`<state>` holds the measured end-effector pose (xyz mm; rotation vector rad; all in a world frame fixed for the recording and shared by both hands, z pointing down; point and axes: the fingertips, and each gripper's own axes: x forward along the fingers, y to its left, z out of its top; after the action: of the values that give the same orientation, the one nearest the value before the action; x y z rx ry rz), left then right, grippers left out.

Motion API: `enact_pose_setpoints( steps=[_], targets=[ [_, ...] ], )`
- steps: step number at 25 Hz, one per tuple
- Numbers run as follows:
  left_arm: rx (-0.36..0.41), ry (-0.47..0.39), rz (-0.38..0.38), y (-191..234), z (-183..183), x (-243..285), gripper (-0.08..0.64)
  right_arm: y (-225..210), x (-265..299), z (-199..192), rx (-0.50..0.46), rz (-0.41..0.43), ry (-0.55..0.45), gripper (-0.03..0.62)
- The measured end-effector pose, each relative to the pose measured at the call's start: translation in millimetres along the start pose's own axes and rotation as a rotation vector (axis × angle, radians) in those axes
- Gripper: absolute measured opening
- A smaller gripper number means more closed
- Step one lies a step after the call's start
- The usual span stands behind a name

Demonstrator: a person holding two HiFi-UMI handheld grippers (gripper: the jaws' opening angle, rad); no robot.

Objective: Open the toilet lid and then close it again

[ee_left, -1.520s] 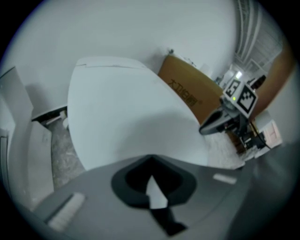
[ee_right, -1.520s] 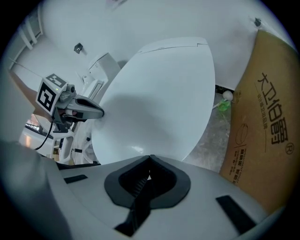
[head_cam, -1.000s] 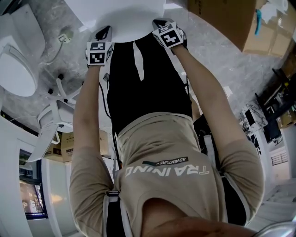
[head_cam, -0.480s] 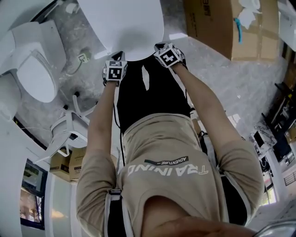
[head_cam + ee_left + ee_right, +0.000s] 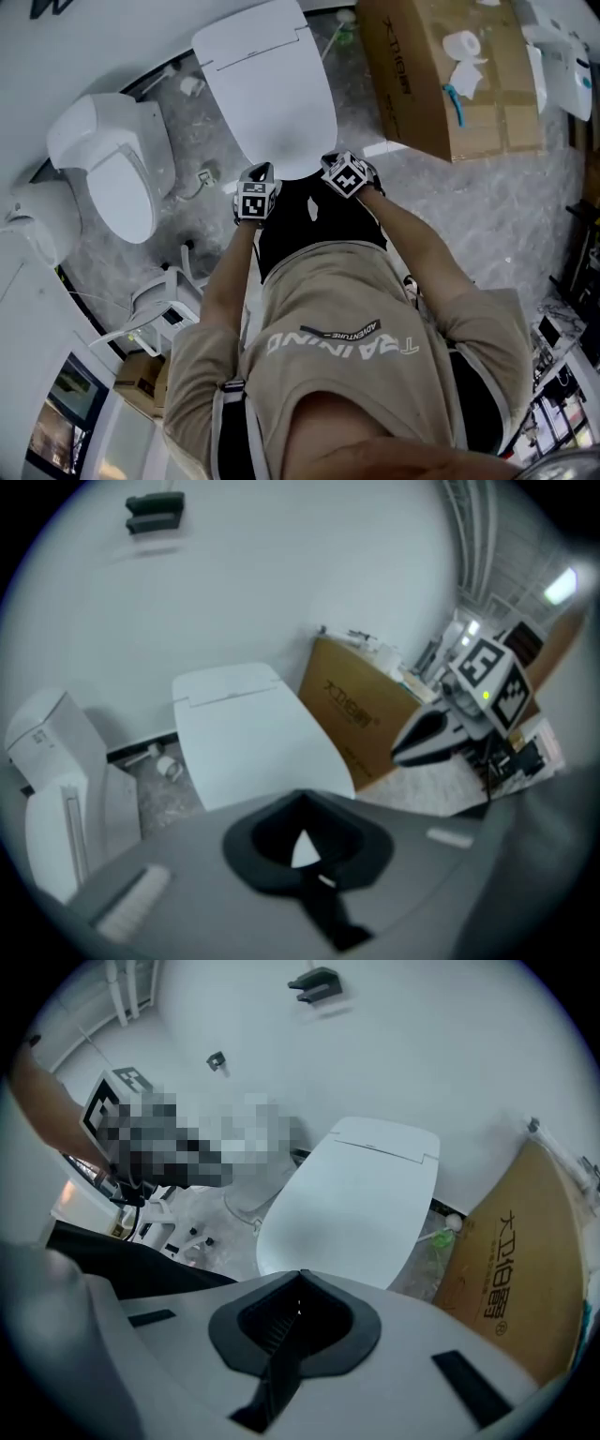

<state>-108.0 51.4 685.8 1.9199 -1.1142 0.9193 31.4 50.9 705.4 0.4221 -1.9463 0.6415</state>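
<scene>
The toilet lid (image 5: 272,94) lies flat and closed on its bowl against the back wall. A second ago only its front curve showed at the top of the head view; now the whole toilet is in view, as if the person has drawn back a little. Both grippers have kept their place at the lid's front edge. The left gripper (image 5: 262,173) and the right gripper (image 5: 330,161) each have their jaws together with nothing between them, the lid lying just ahead. Whether either tip touches the edge is hard to tell from above. With the lid down and unheld, the lift probably either hasn't begun or is over. A second toilet (image 5: 122,178) stands to the left, a cardboard box (image 5: 441,75) to the right.
</scene>
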Motion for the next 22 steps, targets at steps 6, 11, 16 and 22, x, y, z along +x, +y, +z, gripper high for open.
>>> enact_pose_setpoints(
  steps=[6, 11, 16, 22],
  targets=[
    [0.004, -0.119, 0.048, -10, 55, -36, 0.005, 17, -25, 36, 0.077, 0.042, -0.098, 0.014],
    [0.007, -0.225, 0.097, -4, 102, -81, 0.005, 21, -75, 100, 0.021, 0.018, -0.261, 0.014],
    [0.048, -0.343, 0.138, 14, 152, -121, 0.005, 10, -116, 144, -0.028, -0.009, -0.343, 0.014],
    [0.046, -0.523, 0.152, 20, 222, -180, 0.005, -3, -175, 201, -0.050, -0.052, -0.487, 0.014]
  ],
)
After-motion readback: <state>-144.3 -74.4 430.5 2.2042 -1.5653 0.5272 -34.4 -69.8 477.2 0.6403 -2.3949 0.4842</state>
